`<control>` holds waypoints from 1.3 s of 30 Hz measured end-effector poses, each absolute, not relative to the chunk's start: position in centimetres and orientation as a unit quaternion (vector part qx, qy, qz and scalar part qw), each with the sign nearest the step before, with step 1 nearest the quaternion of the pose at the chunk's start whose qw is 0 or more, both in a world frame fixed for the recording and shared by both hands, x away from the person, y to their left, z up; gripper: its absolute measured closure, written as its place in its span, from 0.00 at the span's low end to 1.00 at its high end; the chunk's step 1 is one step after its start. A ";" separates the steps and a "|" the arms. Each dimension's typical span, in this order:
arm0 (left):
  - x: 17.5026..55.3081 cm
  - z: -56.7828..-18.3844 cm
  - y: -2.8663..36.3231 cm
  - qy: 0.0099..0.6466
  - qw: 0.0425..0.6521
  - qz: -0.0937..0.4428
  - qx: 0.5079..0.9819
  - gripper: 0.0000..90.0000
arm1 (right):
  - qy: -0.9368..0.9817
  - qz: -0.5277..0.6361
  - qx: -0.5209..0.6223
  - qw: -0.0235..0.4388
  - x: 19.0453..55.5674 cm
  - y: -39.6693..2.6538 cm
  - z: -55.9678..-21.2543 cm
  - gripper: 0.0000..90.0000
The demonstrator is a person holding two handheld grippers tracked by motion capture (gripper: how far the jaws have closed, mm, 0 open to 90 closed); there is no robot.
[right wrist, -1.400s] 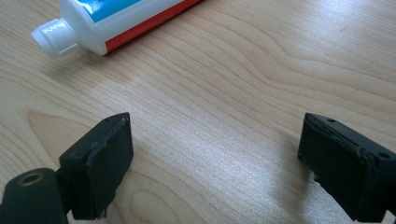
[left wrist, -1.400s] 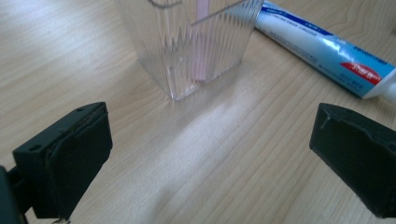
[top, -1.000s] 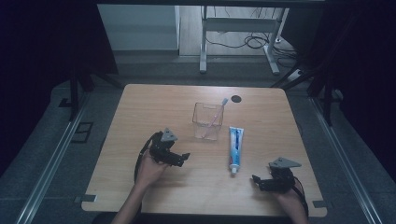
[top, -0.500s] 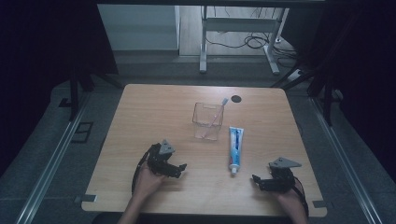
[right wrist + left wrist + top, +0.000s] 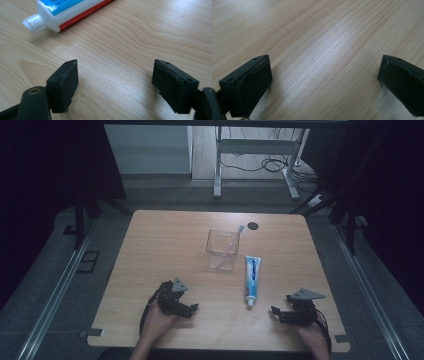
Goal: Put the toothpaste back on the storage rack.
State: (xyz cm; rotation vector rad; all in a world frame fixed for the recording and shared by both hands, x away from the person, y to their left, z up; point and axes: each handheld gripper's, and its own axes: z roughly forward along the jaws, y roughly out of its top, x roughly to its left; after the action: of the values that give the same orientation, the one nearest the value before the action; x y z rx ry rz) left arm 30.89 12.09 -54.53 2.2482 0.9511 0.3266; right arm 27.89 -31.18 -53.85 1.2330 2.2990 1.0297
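Toothbrush (image 5: 233, 240) in cup (image 5: 221, 251); toothpaste tube (image 5: 252, 279) just right of it — both on table (image 5: 150, 250).

On the wooden table (image 5: 150, 245) a clear cup (image 5: 221, 250) holds a toothbrush (image 5: 234, 239); a toothpaste tube (image 5: 252, 279) lies just beside it. The left gripper (image 5: 192, 307) and right gripper (image 5: 274, 311) rest near the front edge.

a pale wooden table (image 5: 150, 250) stands on grey floor (image 5: 60, 320) (dim room), a metal desk frame (image 5: 250, 150) behind it.
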 end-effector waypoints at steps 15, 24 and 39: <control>30.8 -54.5 12.1 0.369 0.335 0.126 0.858 0.01 | 0.803 0.375 0.447 0.122 28.6 -31.4 -52.1 0.28; 30.8 -54.5 12.1 0.369 0.334 0.127 0.858 0.02 | 0.805 0.384 0.440 0.105 29.2 -30.8 -51.4 0.45; 30.8 -54.5 12.1 0.369 0.334 0.127 0.858 0.02 | 0.832 0.377 0.393 0.102 30.9 -28.7 -49.4 0.81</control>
State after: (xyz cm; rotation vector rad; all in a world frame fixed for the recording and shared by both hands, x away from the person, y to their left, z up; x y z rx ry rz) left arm 30.83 12.14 -54.50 2.2400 0.9635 0.3304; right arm 30.94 -28.70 -49.36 1.1618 2.4576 1.1141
